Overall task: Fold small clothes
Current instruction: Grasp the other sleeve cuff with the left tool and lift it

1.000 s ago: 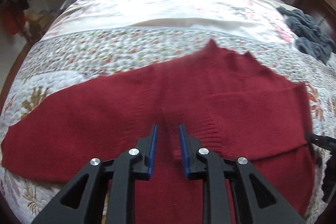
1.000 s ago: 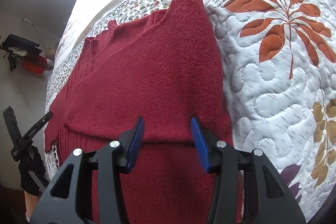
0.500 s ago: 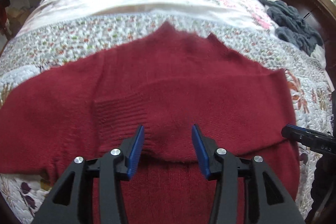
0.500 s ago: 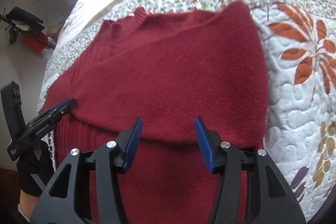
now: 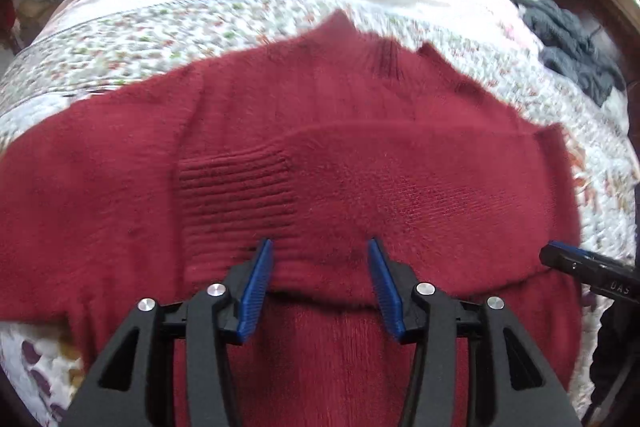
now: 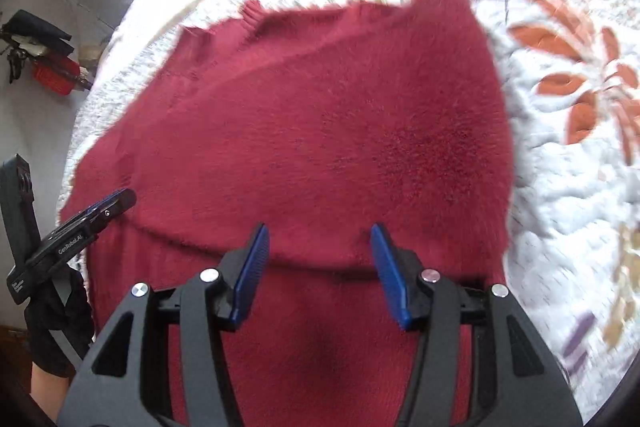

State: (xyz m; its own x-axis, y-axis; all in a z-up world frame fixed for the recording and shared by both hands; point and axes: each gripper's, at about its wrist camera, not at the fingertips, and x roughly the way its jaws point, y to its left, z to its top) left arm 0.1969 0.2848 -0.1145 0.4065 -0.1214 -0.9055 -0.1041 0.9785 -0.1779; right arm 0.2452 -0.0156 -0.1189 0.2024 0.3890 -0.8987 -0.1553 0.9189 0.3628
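The red sweater point(image 5: 360, 155) lies spread on the quilt point(image 5: 168, 39), one sleeve folded across its body. Both the left gripper point(image 5: 320, 267) and right gripper point(image 6: 320, 259) have jaws apart, empty, with the sleeve's fold edge at 12 o'clock between the tips.

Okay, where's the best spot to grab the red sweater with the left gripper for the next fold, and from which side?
Probably the unfolded left sleeve of the red sweater, near its outer end, approached from the left. It lies flat and spread sideways on the quilt, while the other sleeve's ribbed cuff is already folded across the body. The left gripper is open.
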